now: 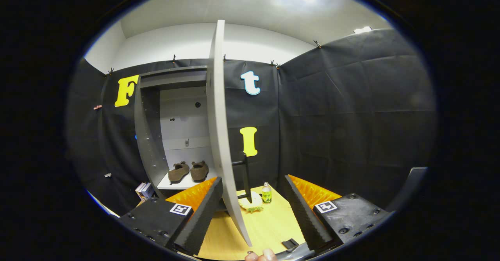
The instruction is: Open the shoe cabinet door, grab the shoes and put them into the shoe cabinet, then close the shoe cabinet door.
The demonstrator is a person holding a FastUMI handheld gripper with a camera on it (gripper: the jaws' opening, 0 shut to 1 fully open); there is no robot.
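Gripper (252, 214) spread wide, holding nothing, with the open door's (220, 136) edge standing between the fingers. Shoes (189, 171) side by side on the cabinet (150, 136) shelf, beyond the left finger. Bottle (266, 193) on the floor ahead.

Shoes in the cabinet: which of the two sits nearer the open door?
The right-hand shoe, beside the open door; the other shoe lies nearer the cabinet's side wall. Both rest on the bottom shelf. The gripper is open, with the door's edge between its fingers.

Brown shoes (189, 171), grey cabinet door (221, 136)
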